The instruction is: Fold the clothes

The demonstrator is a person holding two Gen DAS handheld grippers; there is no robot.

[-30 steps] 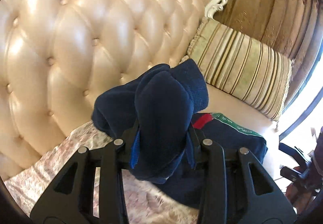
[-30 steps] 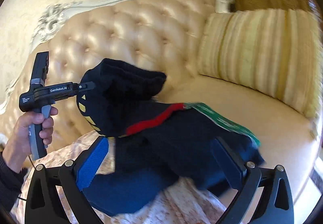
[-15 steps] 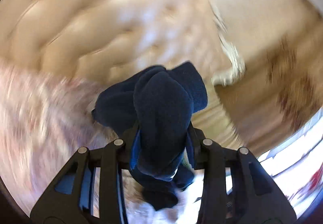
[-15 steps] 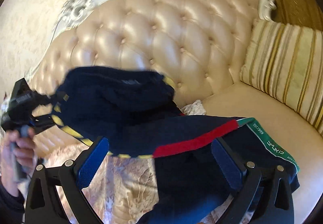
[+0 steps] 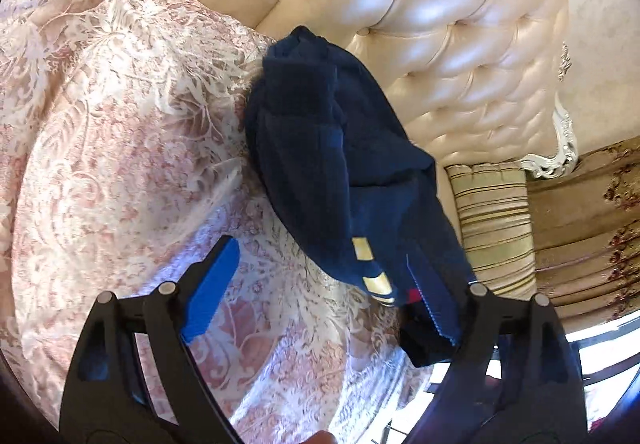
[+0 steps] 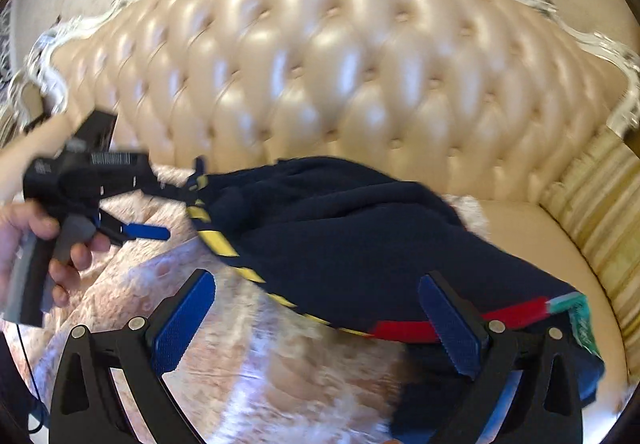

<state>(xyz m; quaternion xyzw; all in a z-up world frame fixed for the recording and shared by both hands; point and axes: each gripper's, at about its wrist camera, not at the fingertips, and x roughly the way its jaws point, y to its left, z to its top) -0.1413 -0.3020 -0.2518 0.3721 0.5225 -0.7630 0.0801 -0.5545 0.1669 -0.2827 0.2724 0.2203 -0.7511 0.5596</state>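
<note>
Since a second earlier, left gripper had let go and stood wide open; right gripper gaped too, seemingly empty. Garment lay mid-frame on sofa; flattening creases should precede regripping.

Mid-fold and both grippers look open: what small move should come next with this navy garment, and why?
Probably slide the right gripper toward the red hem band and shut on it. Both it and the left gripper stand open, the navy garment lies rumpled on the lace cover, and that band crosses one of its fingers.
</note>
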